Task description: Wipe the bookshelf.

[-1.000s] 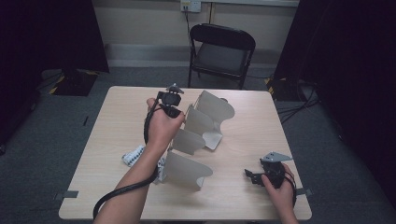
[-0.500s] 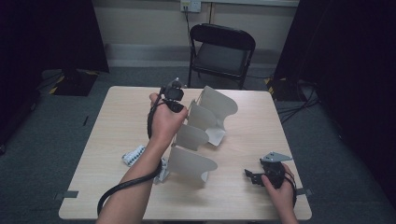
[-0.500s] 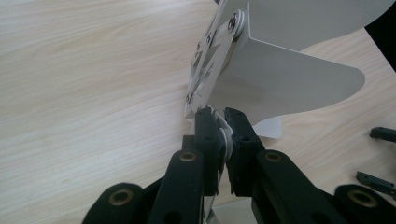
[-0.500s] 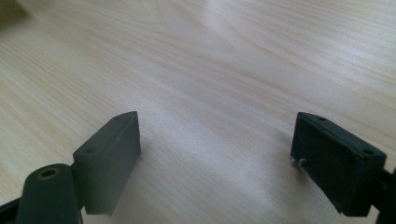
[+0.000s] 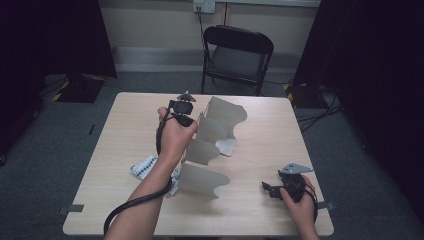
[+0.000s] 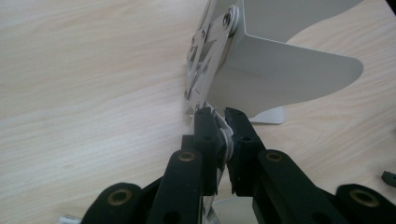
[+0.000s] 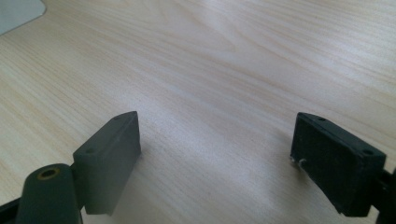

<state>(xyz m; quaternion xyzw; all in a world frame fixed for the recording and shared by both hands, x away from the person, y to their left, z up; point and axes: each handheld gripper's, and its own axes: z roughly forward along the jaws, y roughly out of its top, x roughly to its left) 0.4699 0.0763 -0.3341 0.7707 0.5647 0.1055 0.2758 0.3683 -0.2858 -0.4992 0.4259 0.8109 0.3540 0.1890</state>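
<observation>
1. Two grippers are in your hands at the table (image 5: 125, 130); your left gripper (image 5: 186, 111) sits up at the upper middle of the high view, against the left edge of the rack (image 5: 212, 145)
2. Your left jaws are closed tight on the rack's thin metal hinge strip (image 6: 205, 70), which runs from the pads up toward the top centre of the left gripper view; a small round fitting shows pinched between the pads
3. That rack is a row of pale grey curved plates standing on edge, fanned from the centre of the high view down toward the lower middle; the farthest plate (image 5: 227, 115) is the tallest, the nearest plate (image 5: 200, 181) lies lowest in the frame
4. In the left gripper view one curved plate (image 6: 289, 74) spreads to the right of the strip, and its flat foot rests on the wood just above your right-hand pad
5. Your left forearm crosses the lower left of the high view, with the black cable (image 5: 135, 205) looping beside it
6. A white patterned cloth (image 5: 145, 167) lies on the table left of the rack, partly under your arm
7. Your right gripper (image 5: 272, 190) rests low at the lower right of the high view, well apart from the rack
8. Its jaws stand wide in the right gripper view, with nothing but bare wood between them
9. A black chair (image 5: 237, 55) stands beyond the table at the top of the high view
</observation>
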